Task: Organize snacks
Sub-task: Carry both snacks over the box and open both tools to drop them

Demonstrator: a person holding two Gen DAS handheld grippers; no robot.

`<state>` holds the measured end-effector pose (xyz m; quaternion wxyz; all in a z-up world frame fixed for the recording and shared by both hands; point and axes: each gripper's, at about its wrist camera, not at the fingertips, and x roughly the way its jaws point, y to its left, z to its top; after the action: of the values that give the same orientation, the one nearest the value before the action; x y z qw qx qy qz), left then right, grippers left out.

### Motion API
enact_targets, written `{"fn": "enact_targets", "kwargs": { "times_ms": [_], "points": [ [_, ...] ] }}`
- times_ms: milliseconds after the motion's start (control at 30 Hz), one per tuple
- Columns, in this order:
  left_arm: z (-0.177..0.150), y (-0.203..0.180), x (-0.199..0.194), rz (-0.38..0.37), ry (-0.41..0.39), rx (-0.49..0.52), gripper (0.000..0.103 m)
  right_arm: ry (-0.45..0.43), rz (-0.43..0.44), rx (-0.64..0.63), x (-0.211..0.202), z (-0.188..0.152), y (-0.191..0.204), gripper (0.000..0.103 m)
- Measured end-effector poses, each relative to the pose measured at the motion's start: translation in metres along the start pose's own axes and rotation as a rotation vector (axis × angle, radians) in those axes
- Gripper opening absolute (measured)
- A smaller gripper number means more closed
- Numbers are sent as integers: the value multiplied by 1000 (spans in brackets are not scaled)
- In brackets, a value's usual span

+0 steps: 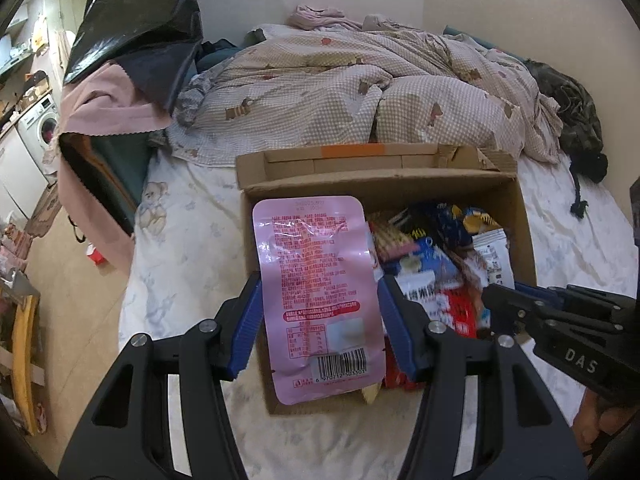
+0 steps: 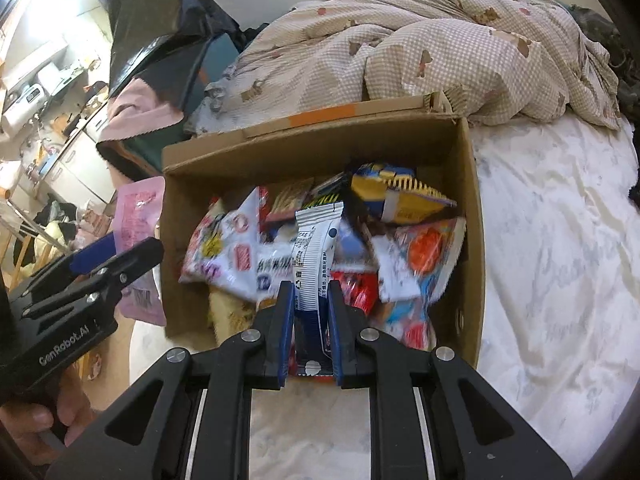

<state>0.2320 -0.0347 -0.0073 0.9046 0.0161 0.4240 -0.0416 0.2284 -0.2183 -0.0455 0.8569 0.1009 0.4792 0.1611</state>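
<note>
The fingers (image 1: 248, 316) of the left gripper (image 1: 318, 300) clamp the edges of a pink packet (image 1: 316, 288), held over the left wall of the cardboard box (image 1: 520, 216) at frame centre. The right gripper (image 2: 310, 308) is closed on a white-and-blue packet (image 2: 316, 248) above the snack pile (image 2: 416, 256) inside the box. The box rests on a white bedsheet (image 2: 560, 240); a checked duvet (image 1: 360, 92) lies across the upper frame.

Snack packets (image 2: 320, 240) in box (image 2: 472, 200) on bed (image 2: 560, 260).
</note>
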Motion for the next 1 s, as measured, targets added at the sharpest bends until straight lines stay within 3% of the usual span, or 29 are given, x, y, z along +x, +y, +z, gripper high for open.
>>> {"fn": "enact_targets", "kwargs": {
  "times_ms": [300,467,700,733,767,833,867,1000],
  "points": [
    [7,-5,17,-36,-44,60,53,20,31,33,26,19,-3,17],
    [7,-6,16,-36,-54,68,55,-30,107,74,24,26,-2,17],
    [9,-2,11,-39,-64,37,56,-74,142,118,16,31,-9,22],
    [8,-1,9,-39,-67,33,58,-82,131,128,13,31,-11,31],
    [8,0,8,-39,-68,27,67,-88,125,134,11,31,-13,53],
    [7,3,4,-28,-76,11,81,-116,116,143,5,29,-14,82],
    [7,4,2,-25,-80,3,87,-124,109,139,2,28,-14,83],
    [5,6,-6,-57,-76,-2,88,-137,111,115,-10,27,-8,83]
  ]
}}
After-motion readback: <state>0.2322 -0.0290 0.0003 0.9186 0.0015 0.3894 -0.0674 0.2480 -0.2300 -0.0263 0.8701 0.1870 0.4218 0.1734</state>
